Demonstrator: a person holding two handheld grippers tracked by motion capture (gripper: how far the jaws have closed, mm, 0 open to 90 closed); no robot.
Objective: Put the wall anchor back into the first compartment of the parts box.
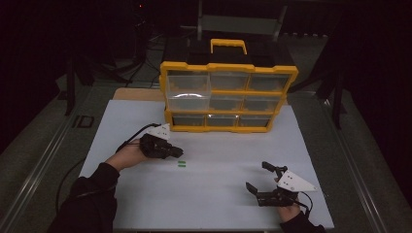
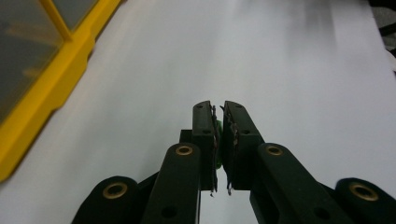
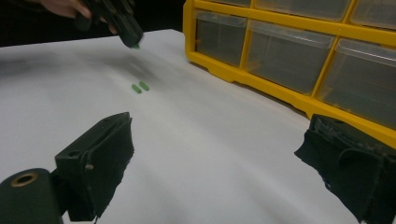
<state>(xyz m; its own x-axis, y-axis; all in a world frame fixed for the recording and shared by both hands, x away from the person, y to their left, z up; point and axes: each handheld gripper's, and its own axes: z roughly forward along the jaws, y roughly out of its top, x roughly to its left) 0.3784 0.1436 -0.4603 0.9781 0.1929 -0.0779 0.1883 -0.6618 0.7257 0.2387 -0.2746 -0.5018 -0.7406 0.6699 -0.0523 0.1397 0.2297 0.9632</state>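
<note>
The left gripper [image 1: 176,152] was closed on a small green piece [image 2: 217,128], which showed as a sliver of green pinched between its two black jaws in the left gripper view. In the right gripper view the same green tip stuck out below those jaws, raised clear of the desk [image 1: 218,194]. The hand [image 1: 127,155] that carried this gripper came in from the near left, and a black cable trailed back from it over the desk's left part.

Just to the right of and slightly nearer than the left gripper's tip, two more green pieces [image 1: 181,164] lay on the white desk side by side, close together, apart from the gripper. In the right gripper view they lay below and beyond the left gripper's jaws.

The right gripper [image 1: 258,176] was open, its jaws spread wide with nothing between them, held low over the near right part of the desk, well apart from the green pieces.

At the far side of the desk stood a yellow organizer [image 1: 228,96] with clear drawers in three rows, its front toward the person. The left gripper was just in front of its lower left corner; whether any drawer held anything could not be told.
</note>
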